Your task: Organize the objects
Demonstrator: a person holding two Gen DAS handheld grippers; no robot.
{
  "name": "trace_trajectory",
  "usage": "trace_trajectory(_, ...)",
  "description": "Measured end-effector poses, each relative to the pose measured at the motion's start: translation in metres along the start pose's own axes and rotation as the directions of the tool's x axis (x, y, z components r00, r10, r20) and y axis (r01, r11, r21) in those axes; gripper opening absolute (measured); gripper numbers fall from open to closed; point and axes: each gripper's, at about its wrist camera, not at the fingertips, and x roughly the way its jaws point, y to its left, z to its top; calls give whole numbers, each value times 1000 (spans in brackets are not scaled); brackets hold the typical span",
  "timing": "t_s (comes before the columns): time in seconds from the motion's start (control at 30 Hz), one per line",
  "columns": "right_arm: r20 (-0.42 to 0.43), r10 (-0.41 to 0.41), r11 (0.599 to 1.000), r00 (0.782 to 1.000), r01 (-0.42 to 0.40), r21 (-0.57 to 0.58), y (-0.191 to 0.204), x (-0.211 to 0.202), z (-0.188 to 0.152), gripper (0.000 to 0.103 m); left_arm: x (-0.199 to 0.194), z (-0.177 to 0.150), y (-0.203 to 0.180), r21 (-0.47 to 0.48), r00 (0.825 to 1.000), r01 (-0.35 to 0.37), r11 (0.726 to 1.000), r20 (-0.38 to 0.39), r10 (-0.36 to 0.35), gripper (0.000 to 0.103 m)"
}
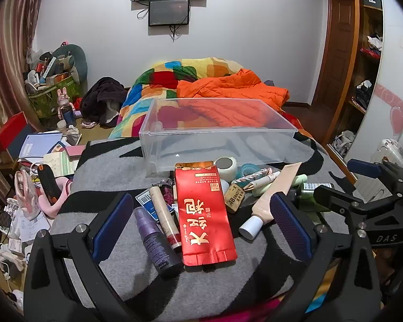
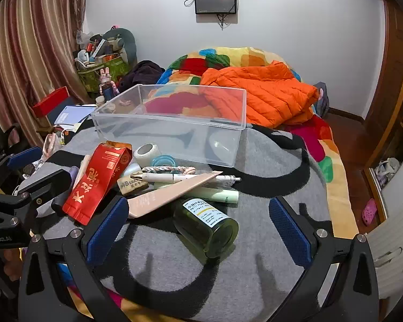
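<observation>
while both grippers hang over the bed with jaws spread wide and nothing between the pads, the stock lies as follows.

left gripper (image 1: 200,214): fully open, holding nothing, angled down over the left half of the pile. right gripper (image 2: 198,226): fully open, holding nothing, angled down over the right half.

surface: grey and black blanket (image 2: 268,161) spread on the bed; patchwork quilt (image 1: 158,80) and orange padded jacket (image 1: 228,88) behind it.

clear plastic bin (image 1: 217,131): upright on the blanket, beyond the pile, nothing in it.

loose items, all lying on the blanket in front of the bin:
- red foil pouch (image 1: 204,214), flat, gold characters, top torn open.
- purple spray bottle (image 1: 158,244), on its side, just left of the pouch.
- beige tube with red end (image 1: 165,214), between spray bottle and pouch.
- pink tube with white cap (image 1: 271,196), lying slantwise, right of the pouch.
- green glass bottle (image 2: 207,226), on its side, white label up, nearest the right gripper.
- pale green tube (image 2: 217,193), partly under the pink tube.
- white pen (image 2: 190,177).
- white tape roll (image 1: 227,165) and teal tape roll (image 1: 248,169), close to the bin's front wall.
- eraser (image 1: 234,197), printed sleeve, touching the pouch's right edge.
- braided cord (image 2: 169,169).
</observation>
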Motion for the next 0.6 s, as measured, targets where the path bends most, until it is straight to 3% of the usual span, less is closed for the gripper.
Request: trace_trajectory(0.6,-3,-1,1000,1000,1,1,4,2,1,103,-1,0,-1,3,1000,-1,1000,4,1,103)
